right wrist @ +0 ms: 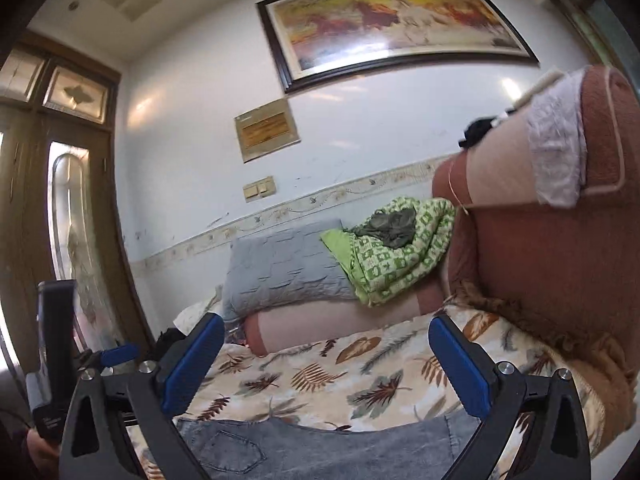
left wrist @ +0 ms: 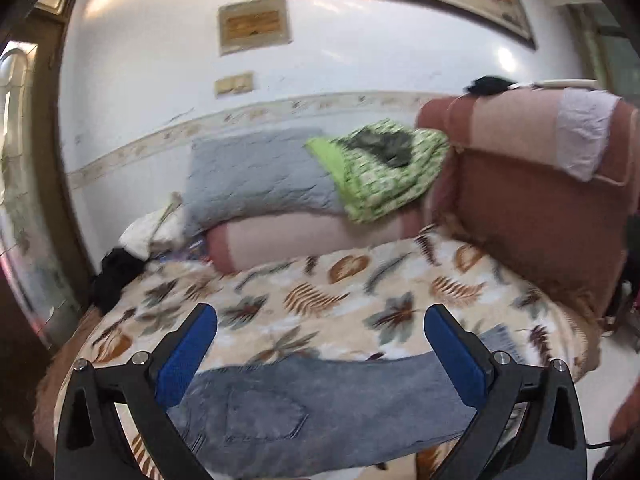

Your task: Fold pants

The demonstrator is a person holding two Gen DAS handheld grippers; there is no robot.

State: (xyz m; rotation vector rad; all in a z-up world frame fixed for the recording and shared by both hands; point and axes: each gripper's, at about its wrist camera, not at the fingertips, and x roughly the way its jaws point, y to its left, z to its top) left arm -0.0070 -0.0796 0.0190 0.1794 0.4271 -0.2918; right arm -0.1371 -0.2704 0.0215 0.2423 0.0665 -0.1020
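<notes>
Jeans (left wrist: 320,408) lay flat on leaf blanket (left wrist: 320,292), just below and ahead of both grippers. Left gripper (left wrist: 320,344) and right gripper (right wrist: 326,356) gaped wide, held nothing. Risk: pinching blanket with denim, dragging fold askew.

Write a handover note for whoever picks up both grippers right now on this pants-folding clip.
Left gripper: open wide, nothing between its blue pads, raised above the pants.
Right gripper: open, empty, pointing level across the sofa.
Pants: grey jeans lying flat on the leaf-print blanket at the near edge of the seat, a back pocket facing up, forming one long band across the view.
Done: the jeans look folded at least once and have been let go; how many folds cannot be told from here.
Left: probably check the edges line up, then fold the band across its length to finish.
</notes>
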